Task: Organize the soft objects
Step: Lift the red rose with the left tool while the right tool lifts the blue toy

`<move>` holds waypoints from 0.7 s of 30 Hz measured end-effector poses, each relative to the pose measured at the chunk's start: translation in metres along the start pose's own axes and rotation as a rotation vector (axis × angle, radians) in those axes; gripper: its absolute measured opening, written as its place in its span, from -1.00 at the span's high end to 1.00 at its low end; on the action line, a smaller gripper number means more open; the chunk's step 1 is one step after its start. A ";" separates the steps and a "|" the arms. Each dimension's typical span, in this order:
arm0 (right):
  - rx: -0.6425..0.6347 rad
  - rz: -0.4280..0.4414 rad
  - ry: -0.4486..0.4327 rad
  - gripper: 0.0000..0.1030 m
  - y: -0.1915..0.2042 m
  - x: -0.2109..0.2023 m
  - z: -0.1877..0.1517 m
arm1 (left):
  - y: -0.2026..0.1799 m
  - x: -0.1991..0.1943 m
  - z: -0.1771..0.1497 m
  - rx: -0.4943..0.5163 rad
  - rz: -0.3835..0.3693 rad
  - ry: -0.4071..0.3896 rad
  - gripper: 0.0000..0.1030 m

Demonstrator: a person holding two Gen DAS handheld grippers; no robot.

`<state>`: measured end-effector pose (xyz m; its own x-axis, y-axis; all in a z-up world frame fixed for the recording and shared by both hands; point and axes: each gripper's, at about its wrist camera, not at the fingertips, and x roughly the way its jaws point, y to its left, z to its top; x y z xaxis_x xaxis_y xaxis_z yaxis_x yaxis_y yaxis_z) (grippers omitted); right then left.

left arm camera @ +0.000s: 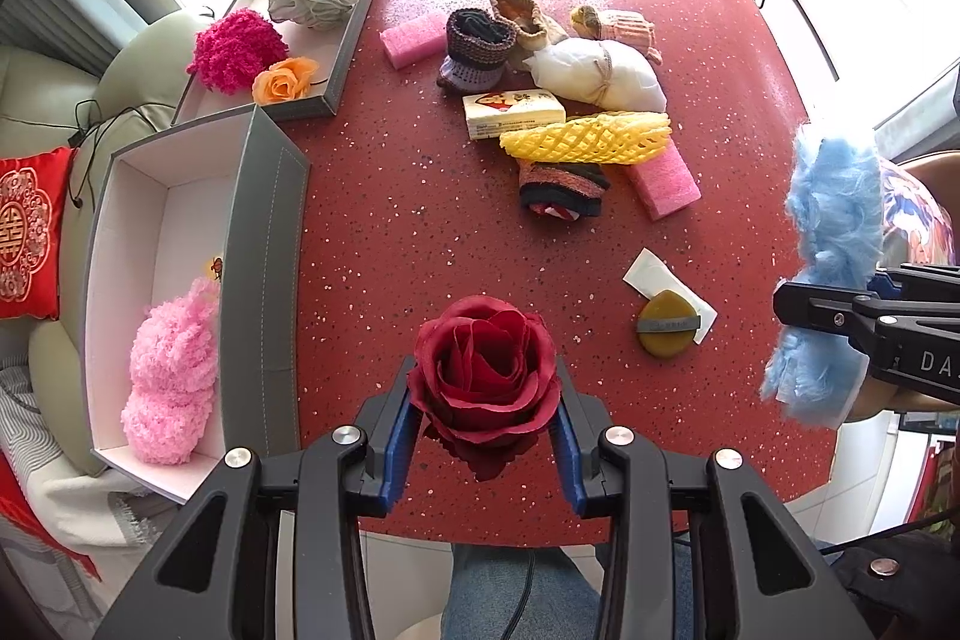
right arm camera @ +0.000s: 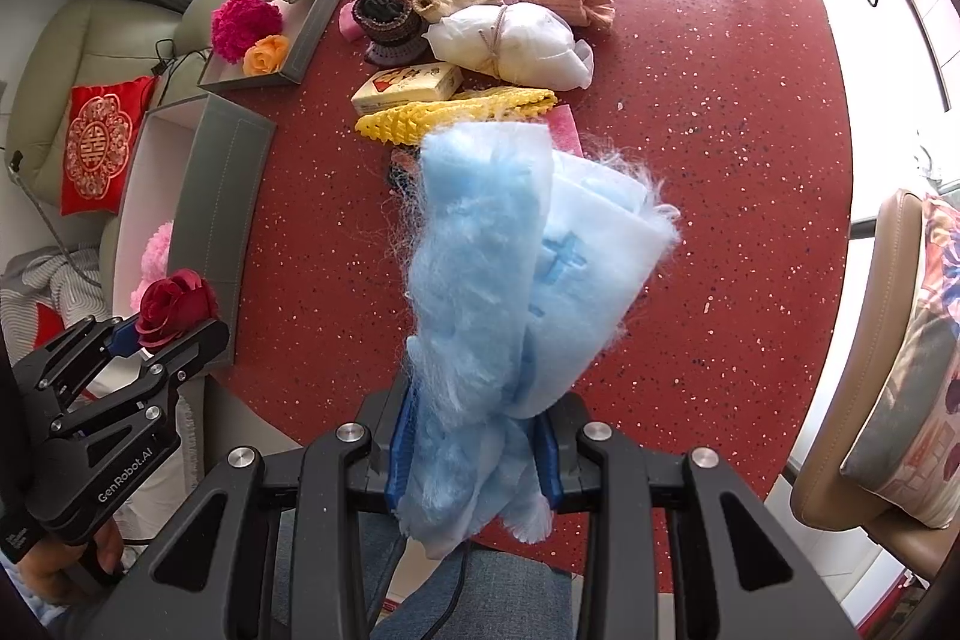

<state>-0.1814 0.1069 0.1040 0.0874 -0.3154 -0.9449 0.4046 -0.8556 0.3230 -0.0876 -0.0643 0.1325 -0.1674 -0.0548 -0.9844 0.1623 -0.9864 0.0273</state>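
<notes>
Here we see the left gripper (left arm camera: 485,421) pinching a dark red fabric rose (left arm camera: 485,370) between its blue pads, above the speckled red table (left arm camera: 372,232) beside the grey box (left arm camera: 264,244). The right gripper (right arm camera: 474,451) clamps a fluffy pale blue cloth (right arm camera: 480,268), its bulk standing up beyond the fingertips.

Red embroidered cushion (left arm camera: 27,232) on green sofa (left arm camera: 54,100)
</notes>
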 end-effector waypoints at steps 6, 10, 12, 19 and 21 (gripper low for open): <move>0.001 -0.004 0.000 0.30 0.000 0.000 0.000 | 0.000 0.000 0.000 -0.001 0.000 0.001 0.21; 0.000 -0.006 0.000 0.30 0.000 0.000 0.000 | 0.002 0.000 0.000 -0.006 0.000 0.002 0.21; -0.001 -0.007 0.001 0.30 0.001 0.000 0.000 | 0.003 0.000 0.000 -0.008 -0.001 0.002 0.21; -0.002 -0.011 0.003 0.30 0.003 0.001 -0.001 | 0.008 0.000 -0.003 -0.016 0.000 -0.002 0.21; -0.004 -0.013 0.002 0.30 0.004 0.002 -0.001 | 0.009 0.000 -0.002 -0.020 0.000 -0.003 0.21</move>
<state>-0.1790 0.1035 0.1037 0.0844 -0.3034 -0.9491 0.4094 -0.8579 0.3106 -0.0837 -0.0729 0.1323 -0.1701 -0.0552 -0.9839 0.1815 -0.9831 0.0237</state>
